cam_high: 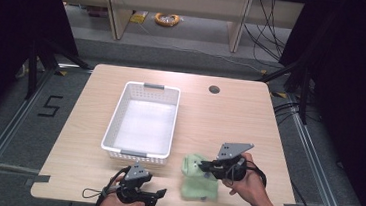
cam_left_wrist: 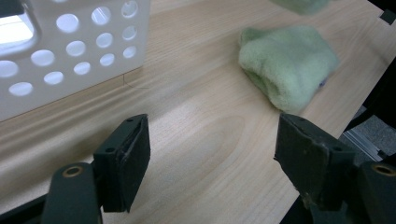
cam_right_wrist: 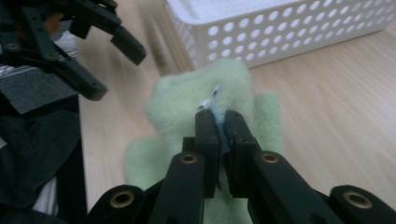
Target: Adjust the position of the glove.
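Pale wood table [cam_high: 229, 122], white basket [cam_high: 118, 127] in upper centre of the high view, nothing in it. I have the right gripper [cam_right_wrist: 218, 122] clamped on the green towel's [cam_high: 198, 182] tag, cloth lower centre, partly lifted; my judgement: pickup begun, placing remains. Left gripper [cam_left_wrist: 212, 144] spread wide, holding nothing, towel upper right of its view

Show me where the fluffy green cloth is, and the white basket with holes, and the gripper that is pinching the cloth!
green cloth [cam_left_wrist: 287, 67], left gripper view, middle of its folded bulk.
white basket [cam_high: 116, 114], high view, its left wall.
right gripper [cam_right_wrist: 222, 122], right gripper view, tips of its closed jaws, pinching the cloth.
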{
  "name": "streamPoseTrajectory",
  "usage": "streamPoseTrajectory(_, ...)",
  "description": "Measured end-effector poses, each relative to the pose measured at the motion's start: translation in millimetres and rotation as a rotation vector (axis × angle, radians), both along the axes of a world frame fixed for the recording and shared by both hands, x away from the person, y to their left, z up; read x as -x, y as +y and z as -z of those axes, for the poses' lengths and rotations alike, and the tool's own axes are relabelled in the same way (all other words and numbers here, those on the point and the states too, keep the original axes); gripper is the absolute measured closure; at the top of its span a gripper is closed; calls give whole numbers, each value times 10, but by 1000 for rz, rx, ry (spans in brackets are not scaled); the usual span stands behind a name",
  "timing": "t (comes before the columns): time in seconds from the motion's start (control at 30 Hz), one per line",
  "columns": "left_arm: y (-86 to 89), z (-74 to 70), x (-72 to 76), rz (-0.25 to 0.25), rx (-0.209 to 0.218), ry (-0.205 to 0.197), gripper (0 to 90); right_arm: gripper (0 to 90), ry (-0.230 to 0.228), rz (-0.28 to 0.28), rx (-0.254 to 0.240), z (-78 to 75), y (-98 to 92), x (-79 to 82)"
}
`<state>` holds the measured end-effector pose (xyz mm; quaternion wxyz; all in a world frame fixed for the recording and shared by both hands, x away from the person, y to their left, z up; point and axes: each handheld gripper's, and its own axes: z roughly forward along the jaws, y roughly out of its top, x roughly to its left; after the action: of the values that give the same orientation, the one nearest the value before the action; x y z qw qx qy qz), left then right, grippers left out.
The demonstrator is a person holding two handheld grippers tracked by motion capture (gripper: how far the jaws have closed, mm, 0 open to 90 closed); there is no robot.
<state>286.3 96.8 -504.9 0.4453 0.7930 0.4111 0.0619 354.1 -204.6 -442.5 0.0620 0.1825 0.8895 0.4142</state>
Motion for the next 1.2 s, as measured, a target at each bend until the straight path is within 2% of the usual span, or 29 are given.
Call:
streamPoseTrajectory(0.03,0,0,0,0,-1,-1,260,862,17,-9,5,13,10,67)
streamPoseTrajectory(0.1,3,-1,-3,4,-2,4,260,862,17,-30,-10,40,19,112)
streamPoseTrajectory(0.23,-2,6,-1,3,-1,2,260,862,33,-53,4,77,-1,197)
streamPoseTrajectory(0.27,5,3,-1,10,-14,4,260,861,38,-63,4,89,-6,208)
streamPoseTrajectory(0.33,10,2,-2,19,-23,4,260,861,49,-63,3,120,-27,239)
streamPoseTrajectory(0.37,-6,11,2,6,-6,2,260,861,42,-62,4,133,-29,246)
streamPoseTrajectory(0.4,-5,9,2,6,-11,2,260,861,48,-60,4,143,-32,264)
streamPoseTrajectory(0.5,-6,12,2,6,-7,1,260,860,48,-57,15,160,-43,274)
streamPoseTrajectory(0.6,-10,13,2,4,-4,4,260,859,61,-53,4,193,-64,265)
streamPoseTrajectory(0.63,-1,13,-2,14,-18,5,260,859,61,-56,2,211,-64,263)
streamPoseTrajectory(0.77,3,12,0,19,-27,1,260,855,71,-52,23,277,-54,256)
streamPoseTrajectory(0.93,-7,18,2,14,-18,5,260,838,91,-55,58,346,-40,252)
streamPoseTrajectory(1.13,0,14,2,23,-25,6,260,768,98,-51,66,382,-41,241)
streamPoseTrajectory(1.2,1,13,2,19,-22,3,259,716,99,-46,67,379,-40,245)
